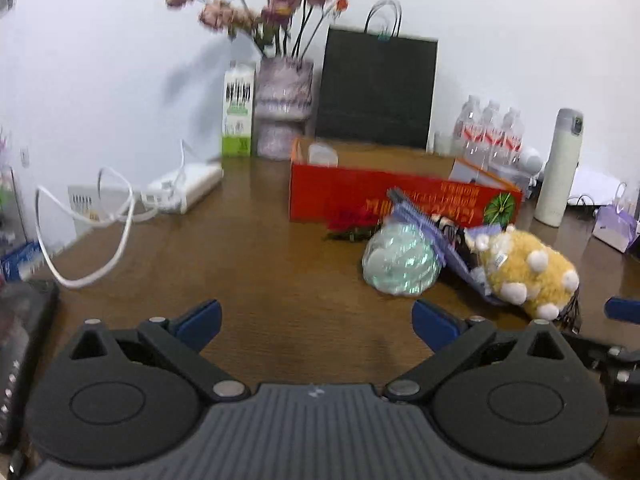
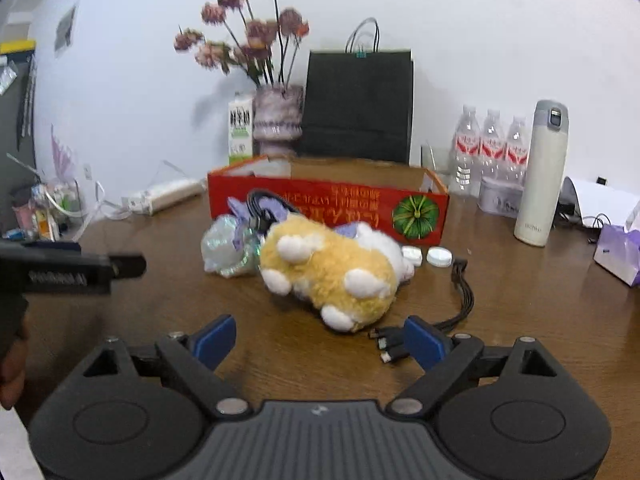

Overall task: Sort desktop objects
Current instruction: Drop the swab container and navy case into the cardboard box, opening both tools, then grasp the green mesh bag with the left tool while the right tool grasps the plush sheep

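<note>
Little sorting is judged done: ahead of the red box (image 2: 328, 204), toward the desk's (image 2: 160, 312) far edge, an iridescent pouch (image 2: 224, 250), a yellow plush toy (image 2: 332, 268), 2 white caps (image 2: 426, 256) and a multi-plug cable (image 2: 464, 300) are left loose. The left gripper (image 1: 316, 320) and right gripper (image 2: 320, 342) are spread wide, with nothing held.

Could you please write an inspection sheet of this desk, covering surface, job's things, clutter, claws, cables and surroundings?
Surface: brown wooden desk.
Job's things: yellow plush toy, shiny wrapped ball and two white round caps lie before the open red box.
Clutter: white flask, water bottles, milk carton, vase of flowers, black paper bag.
Claws: left claw open, empty; right claw open, empty.
Cables: black multi-plug cable near right claw; white cable with power strip.
Surroundings: white wall.
</note>
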`<action>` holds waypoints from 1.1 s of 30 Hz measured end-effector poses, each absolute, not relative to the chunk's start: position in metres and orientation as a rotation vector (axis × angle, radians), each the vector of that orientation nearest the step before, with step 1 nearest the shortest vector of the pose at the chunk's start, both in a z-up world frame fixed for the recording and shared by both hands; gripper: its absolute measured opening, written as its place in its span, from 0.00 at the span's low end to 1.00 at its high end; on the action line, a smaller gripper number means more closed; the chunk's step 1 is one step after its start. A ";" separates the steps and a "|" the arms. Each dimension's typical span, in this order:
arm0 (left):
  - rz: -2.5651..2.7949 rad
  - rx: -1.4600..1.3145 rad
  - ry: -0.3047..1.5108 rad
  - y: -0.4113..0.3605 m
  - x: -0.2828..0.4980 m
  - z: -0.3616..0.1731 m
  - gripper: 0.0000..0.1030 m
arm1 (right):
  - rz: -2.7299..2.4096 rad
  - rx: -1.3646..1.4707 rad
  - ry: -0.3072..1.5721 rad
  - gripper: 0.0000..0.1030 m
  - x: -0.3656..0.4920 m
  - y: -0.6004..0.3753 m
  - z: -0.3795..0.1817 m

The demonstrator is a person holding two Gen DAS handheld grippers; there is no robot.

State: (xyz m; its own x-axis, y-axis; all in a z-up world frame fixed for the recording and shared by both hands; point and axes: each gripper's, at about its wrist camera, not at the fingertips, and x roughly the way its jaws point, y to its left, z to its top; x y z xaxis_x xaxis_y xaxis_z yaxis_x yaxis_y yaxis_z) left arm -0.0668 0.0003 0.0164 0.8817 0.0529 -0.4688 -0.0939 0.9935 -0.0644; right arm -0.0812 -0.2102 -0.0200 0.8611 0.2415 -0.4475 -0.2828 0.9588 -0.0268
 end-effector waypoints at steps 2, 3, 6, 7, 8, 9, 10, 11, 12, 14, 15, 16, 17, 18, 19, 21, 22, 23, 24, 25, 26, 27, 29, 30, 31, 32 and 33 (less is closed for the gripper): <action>0.066 -0.084 0.522 0.000 -0.065 0.014 1.00 | 0.249 -0.059 0.439 0.88 -0.082 -0.215 -0.021; 0.051 -0.091 0.542 0.001 -0.065 0.012 1.00 | 0.256 -0.038 0.433 0.88 -0.083 -0.218 -0.021; 0.057 -0.113 0.606 0.005 -0.060 0.007 1.00 | 0.266 -0.028 0.418 0.88 -0.084 -0.220 -0.023; 0.068 -0.120 0.608 0.006 -0.059 0.007 1.00 | 0.250 -0.045 0.407 0.88 -0.085 -0.217 -0.024; 0.070 -0.124 0.608 0.006 -0.060 0.007 1.00 | 0.237 -0.068 0.397 0.88 -0.086 -0.214 -0.025; 0.068 -0.124 0.610 0.006 -0.060 0.005 1.00 | 0.230 -0.094 0.390 0.88 -0.087 -0.210 -0.026; 0.065 -0.119 0.616 0.005 -0.059 0.005 1.00 | 0.232 -0.120 0.387 0.88 -0.089 -0.207 -0.027; 0.064 -0.115 0.620 0.005 -0.059 0.004 1.00 | 0.239 -0.141 0.382 0.88 -0.091 -0.204 -0.028; 0.063 -0.111 0.621 0.004 -0.059 0.004 1.00 | 0.247 -0.155 0.377 0.88 -0.092 -0.202 -0.028; 0.048 -0.090 0.585 0.001 -0.061 0.007 1.00 | 0.263 -0.162 0.381 0.88 -0.092 -0.200 -0.027; 0.033 -0.076 0.553 -0.002 -0.061 0.011 1.00 | 0.278 -0.157 0.394 0.88 -0.090 -0.200 -0.025; 0.011 -0.053 0.511 -0.005 -0.060 0.016 1.00 | 0.303 -0.149 0.409 0.88 -0.088 -0.201 -0.024; 0.004 -0.029 0.496 -0.009 -0.055 0.019 1.00 | 0.329 -0.131 0.421 0.88 -0.084 -0.205 -0.021; -0.004 0.003 0.499 -0.014 -0.048 0.023 1.00 | 0.348 -0.085 0.426 0.88 -0.079 -0.211 -0.017; -0.033 0.038 0.511 -0.020 -0.036 0.025 1.00 | 0.364 -0.021 0.431 0.88 -0.073 -0.219 -0.012; -0.068 0.082 0.531 -0.029 -0.015 0.025 1.00 | 0.381 0.122 0.455 0.88 -0.052 -0.235 -0.001; -0.077 0.097 0.546 -0.034 -0.003 0.023 1.00 | 0.378 0.200 0.476 0.88 -0.038 -0.244 0.002; -0.093 0.100 0.567 -0.036 0.007 0.022 1.00 | 0.379 0.252 0.499 0.88 -0.025 -0.250 0.003; -0.118 0.089 0.597 -0.037 0.018 0.019 0.99 | 0.367 0.288 0.528 0.88 -0.011 -0.254 0.002; -0.148 0.067 0.629 -0.036 0.029 0.017 0.94 | 0.326 0.304 0.567 0.88 0.005 -0.256 0.001; -0.157 0.040 0.648 -0.034 0.036 0.016 0.91 | 0.289 0.298 0.600 0.87 0.017 -0.256 -0.001; -0.160 0.006 0.659 -0.031 0.042 0.014 0.84 | 0.254 0.299 0.627 0.86 0.027 -0.255 -0.002; -0.169 -0.063 0.690 -0.025 0.052 0.011 0.64 | 0.264 0.312 0.672 0.78 0.045 -0.253 -0.007; -0.184 -0.075 0.692 -0.023 0.053 0.010 0.56 | 0.287 0.335 0.699 0.77 0.052 -0.253 -0.011; -0.185 -0.052 0.689 -0.023 0.051 0.010 0.46 | 0.313 0.368 0.741 0.74 0.062 -0.253 -0.018; -0.185 -0.022 0.689 -0.025 0.048 0.011 0.44 | 0.320 0.405 0.770 0.60 0.067 -0.252 -0.023; -0.175 0.005 0.679 -0.026 0.043 0.013 0.42 | 0.306 0.400 0.761 0.50 0.066 -0.252 -0.023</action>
State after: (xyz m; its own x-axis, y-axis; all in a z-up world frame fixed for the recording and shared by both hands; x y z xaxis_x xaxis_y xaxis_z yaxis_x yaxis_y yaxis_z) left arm 0.0429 -0.0264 0.0125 0.7638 -0.1596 -0.6254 0.1625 0.9853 -0.0529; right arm 0.0661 -0.2520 -0.0232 0.6865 0.4073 -0.6023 -0.1232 0.8816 0.4557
